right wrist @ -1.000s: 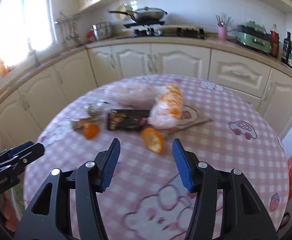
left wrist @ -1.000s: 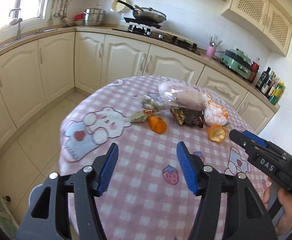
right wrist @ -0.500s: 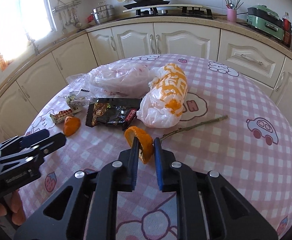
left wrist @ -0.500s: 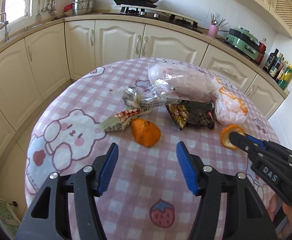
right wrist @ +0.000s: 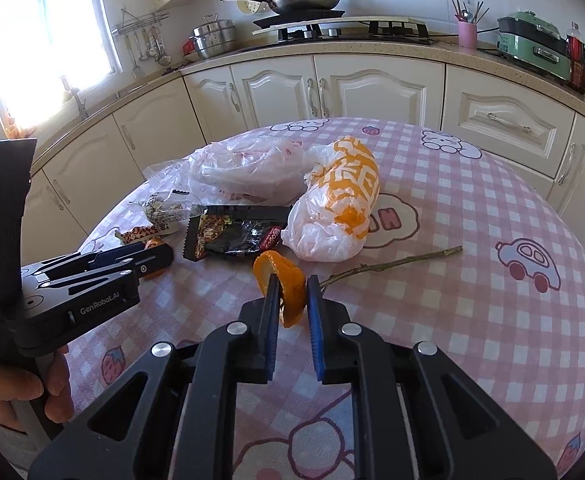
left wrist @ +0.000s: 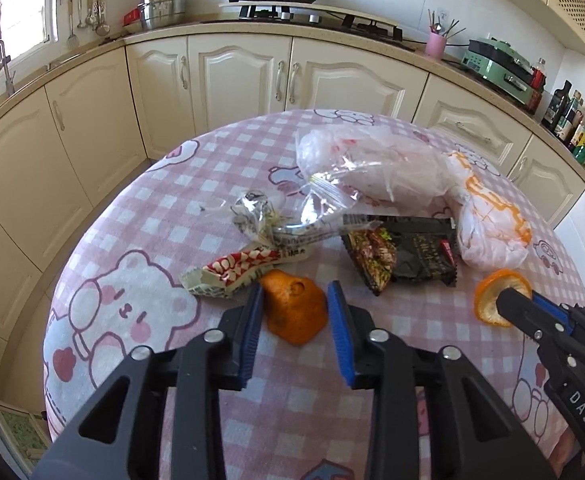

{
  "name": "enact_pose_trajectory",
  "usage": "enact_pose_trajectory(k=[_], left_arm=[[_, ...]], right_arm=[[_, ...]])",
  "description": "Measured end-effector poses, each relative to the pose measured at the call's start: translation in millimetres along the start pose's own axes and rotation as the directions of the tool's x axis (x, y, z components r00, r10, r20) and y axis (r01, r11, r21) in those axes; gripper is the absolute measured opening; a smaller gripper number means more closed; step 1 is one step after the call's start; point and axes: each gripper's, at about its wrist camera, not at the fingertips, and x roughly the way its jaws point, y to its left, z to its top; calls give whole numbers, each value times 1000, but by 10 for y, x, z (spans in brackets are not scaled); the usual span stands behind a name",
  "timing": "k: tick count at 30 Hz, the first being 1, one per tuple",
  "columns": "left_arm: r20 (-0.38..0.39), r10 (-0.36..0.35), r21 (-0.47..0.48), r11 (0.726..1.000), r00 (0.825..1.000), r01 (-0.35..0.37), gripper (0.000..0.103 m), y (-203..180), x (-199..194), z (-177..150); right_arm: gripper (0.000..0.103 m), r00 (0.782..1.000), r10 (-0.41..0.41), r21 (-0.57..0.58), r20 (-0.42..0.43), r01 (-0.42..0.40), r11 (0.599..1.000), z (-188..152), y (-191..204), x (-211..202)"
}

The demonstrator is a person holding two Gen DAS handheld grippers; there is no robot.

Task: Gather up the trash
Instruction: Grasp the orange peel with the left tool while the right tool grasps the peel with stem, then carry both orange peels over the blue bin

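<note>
Trash lies on a round table with a pink checked cloth (left wrist: 140, 264). My left gripper (left wrist: 294, 300) has closed round an orange peel (left wrist: 296, 312), its pads against the peel's sides. My right gripper (right wrist: 292, 292) is shut on a second orange peel (right wrist: 282, 276) and holds it just above the cloth; it also shows in the left wrist view (left wrist: 492, 296). Behind lie a black snack wrapper (left wrist: 408, 252), a red and white wrapper (left wrist: 236, 268), a crumpled clear wrapper (left wrist: 260, 216), a clear plastic bag (left wrist: 364, 164) and a white and orange bag (right wrist: 340, 204).
A thin twig (right wrist: 392, 264) lies on the cloth right of the held peel. Cream kitchen cabinets (left wrist: 236, 72) and a counter with a stove (left wrist: 276, 4) ring the table. The table's edge drops to the floor at the left.
Both grippers moved forward to the peels. The right gripper shut on its peel and lifted it slightly. The left gripper's fingers narrowed round the other peel.
</note>
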Motion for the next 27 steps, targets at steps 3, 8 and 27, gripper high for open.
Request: enact_pose_trajectory(k=[3, 8, 27], left_arm=[[21, -41, -8, 999, 999, 41, 23, 12, -101, -29], [17, -78, 26, 997, 997, 78, 23, -50, -188, -167], [161, -112, -84, 988, 981, 127, 23, 653, -1255, -844]], right_arm=[[12, 1000, -3, 2, 7, 3, 1000, -9, 1, -23], [11, 1000, -7, 6, 18, 7, 1000, -64, 43, -104], [11, 990, 120, -117, 75, -110, 987, -322, 1102, -670]])
